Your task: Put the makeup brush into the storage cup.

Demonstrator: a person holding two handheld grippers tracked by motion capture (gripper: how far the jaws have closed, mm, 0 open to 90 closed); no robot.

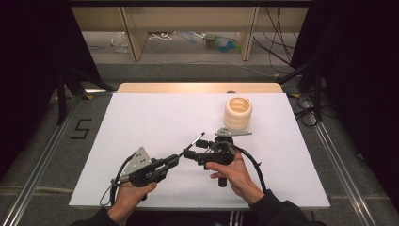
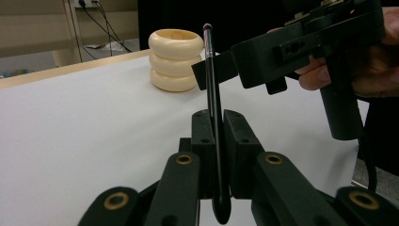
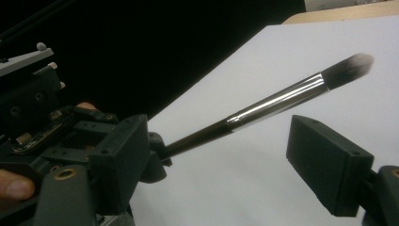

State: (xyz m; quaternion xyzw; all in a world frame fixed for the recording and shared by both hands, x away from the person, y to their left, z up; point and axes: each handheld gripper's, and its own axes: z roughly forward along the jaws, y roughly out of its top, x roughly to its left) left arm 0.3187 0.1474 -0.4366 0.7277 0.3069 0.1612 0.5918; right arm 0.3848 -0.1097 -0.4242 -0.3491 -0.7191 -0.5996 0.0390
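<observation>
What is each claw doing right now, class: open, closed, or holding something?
Left claw: closed on the makeup brush, gripping its black handle.
Right claw: open, jaws either side of the brush, not clamping it.

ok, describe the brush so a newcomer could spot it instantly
On the white table, look near the front, between the two hand-held grippers. The brush is the thin black stick with a silver ferrule, clamped in the left gripper; the cream ringed holder behind it is squat.
</observation>
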